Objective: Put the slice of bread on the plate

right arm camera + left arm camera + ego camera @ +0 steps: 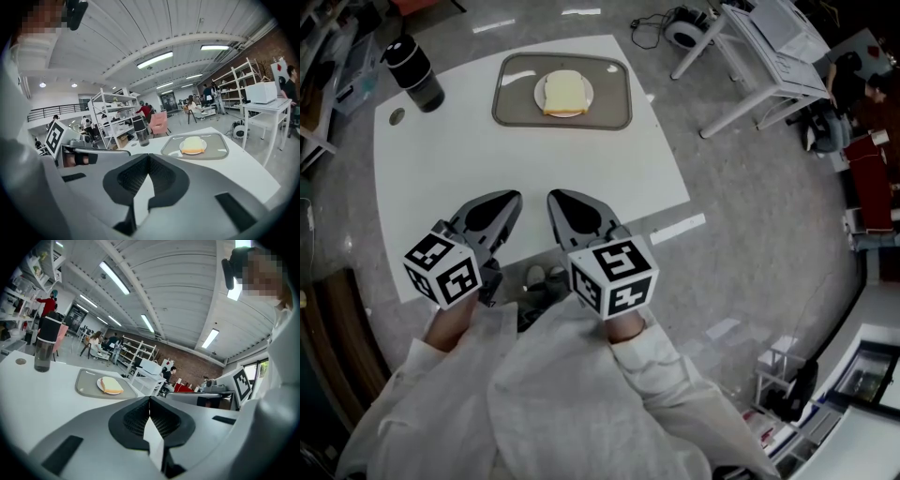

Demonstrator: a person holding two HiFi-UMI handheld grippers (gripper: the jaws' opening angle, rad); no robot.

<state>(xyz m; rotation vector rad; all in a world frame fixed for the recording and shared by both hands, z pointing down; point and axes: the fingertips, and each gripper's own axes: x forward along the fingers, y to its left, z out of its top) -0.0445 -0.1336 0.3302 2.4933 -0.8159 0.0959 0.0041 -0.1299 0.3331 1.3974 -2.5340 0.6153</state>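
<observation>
Head view: the slice of bread [563, 94], near square with no clear long axis, lies flat on the plate [538, 94] in a grey tray [514, 103], across the white table [534, 169] from the left hand-held gripper [508, 202] and right hand-held gripper [558, 199]. Left gripper view: jaws together, empty, bread ahead-left. Right gripper view: jaws together, empty, bread ahead-right.

Dark tumbler [412, 73] upright, far-left corner of white table [534, 173]; grey tray [514, 105] at far edge.
</observation>
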